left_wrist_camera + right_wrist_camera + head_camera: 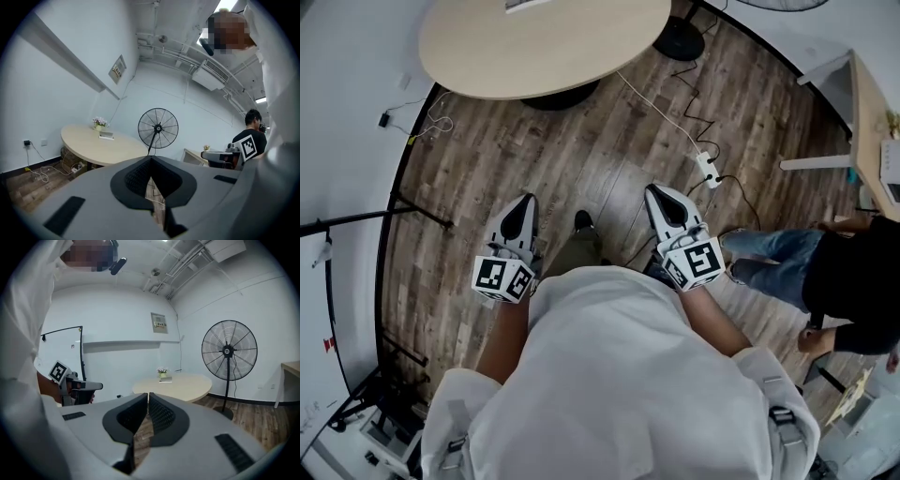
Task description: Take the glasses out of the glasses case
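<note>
I stand on a wood floor with both grippers held close to my body, away from the round beige table (544, 42). On the table's far side lies a small flat grey object (106, 135) next to a little flower pot (99, 123); I cannot tell if it is the glasses case. It also shows in the right gripper view as a flat object (165, 379). No glasses are visible. My left gripper (522, 202) has its jaws together with nothing in them, as its own view (150, 160) confirms. My right gripper (662, 193) is likewise shut and empty (147, 395).
A standing fan (228, 351) is beside the table, its base (679, 38) on the floor. A power strip (708, 169) and cables lie ahead. A person (830, 272) sits at my right by a desk (867, 117). A black stand (370, 217) is at left.
</note>
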`<state>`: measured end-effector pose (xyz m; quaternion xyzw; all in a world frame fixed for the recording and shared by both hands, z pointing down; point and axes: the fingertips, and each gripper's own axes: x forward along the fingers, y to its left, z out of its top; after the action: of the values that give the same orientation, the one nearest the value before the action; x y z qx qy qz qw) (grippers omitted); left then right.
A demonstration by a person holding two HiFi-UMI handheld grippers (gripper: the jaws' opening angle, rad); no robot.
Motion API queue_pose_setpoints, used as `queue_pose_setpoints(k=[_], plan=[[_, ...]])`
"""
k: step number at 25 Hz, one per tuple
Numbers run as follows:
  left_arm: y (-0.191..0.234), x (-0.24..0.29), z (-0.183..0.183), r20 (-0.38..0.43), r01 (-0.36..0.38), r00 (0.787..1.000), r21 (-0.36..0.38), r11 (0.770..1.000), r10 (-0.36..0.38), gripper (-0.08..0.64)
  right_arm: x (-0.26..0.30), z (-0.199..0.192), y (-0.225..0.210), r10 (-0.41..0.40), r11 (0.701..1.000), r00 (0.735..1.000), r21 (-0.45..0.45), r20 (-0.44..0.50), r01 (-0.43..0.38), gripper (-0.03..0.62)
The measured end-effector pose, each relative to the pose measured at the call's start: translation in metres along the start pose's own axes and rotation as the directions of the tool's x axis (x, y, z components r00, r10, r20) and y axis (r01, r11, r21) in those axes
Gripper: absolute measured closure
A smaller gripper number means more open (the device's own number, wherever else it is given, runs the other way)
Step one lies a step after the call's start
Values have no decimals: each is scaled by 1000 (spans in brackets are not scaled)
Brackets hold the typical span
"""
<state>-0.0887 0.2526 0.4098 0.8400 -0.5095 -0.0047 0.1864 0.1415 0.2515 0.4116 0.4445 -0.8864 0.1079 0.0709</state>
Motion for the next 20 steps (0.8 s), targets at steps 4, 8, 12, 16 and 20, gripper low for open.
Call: queue_pose_setpoints(k=[4, 8, 12, 16, 20], plan=[[33, 33, 4, -5, 18, 1000, -17, 1000, -18, 551, 44, 8, -13, 3, 999, 999, -38, -33, -4, 566], [70, 61, 13, -4, 27, 1000, -17, 999, -27, 551, 91, 18, -26, -8, 998, 999, -62, -37, 5, 566], [98, 83, 27, 16, 11, 1000, -28, 1000, -10, 551, 128, 33, -40, -10, 999, 1000, -52, -14, 9, 566], [111, 106, 38, 14, -9, 1000, -18, 1000, 9, 551, 160, 39, -55, 3, 1000, 1000, -29, 13, -3, 567], [129, 131, 54, 25, -38, 999, -10, 999, 39, 551, 198, 48, -71, 24, 1000, 999, -21, 28, -24, 566]])
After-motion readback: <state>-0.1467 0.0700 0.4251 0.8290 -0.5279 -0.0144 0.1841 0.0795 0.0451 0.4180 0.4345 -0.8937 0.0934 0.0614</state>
